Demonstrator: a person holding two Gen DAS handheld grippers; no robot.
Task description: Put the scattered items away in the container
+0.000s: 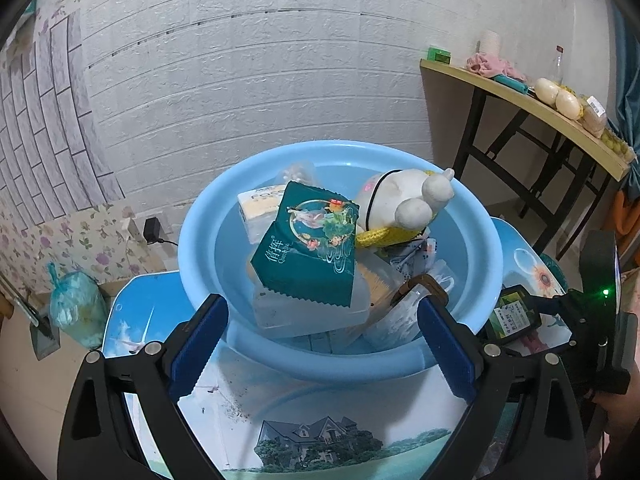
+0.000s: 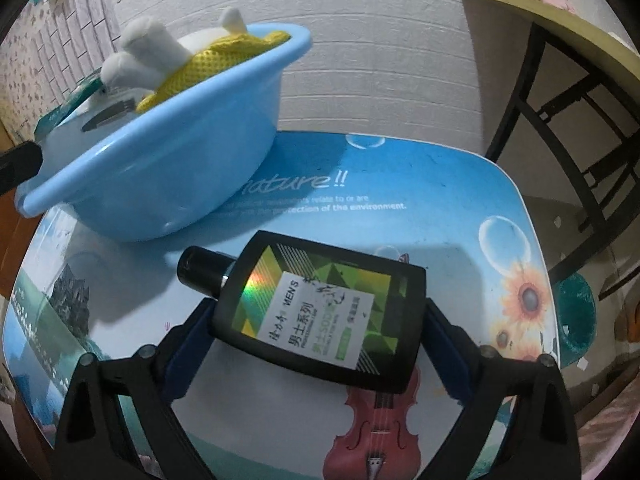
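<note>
A black flat bottle with a green label lies on the picture-printed table. My right gripper straddles it, open, its blue pads close to both edges of the bottle. The light blue basin stands to the left behind it. From the left wrist view, the basin holds a white plush toy, a dark green packet and several boxes and packs. My left gripper hangs open and empty over the basin's near rim. At the right, the bottle and the right gripper show.
A wooden side table with black legs carries bottles, cloth and food at the right. A tied plastic bag sits on the floor at the left by the wall. A teal round object stands beyond the table's right edge.
</note>
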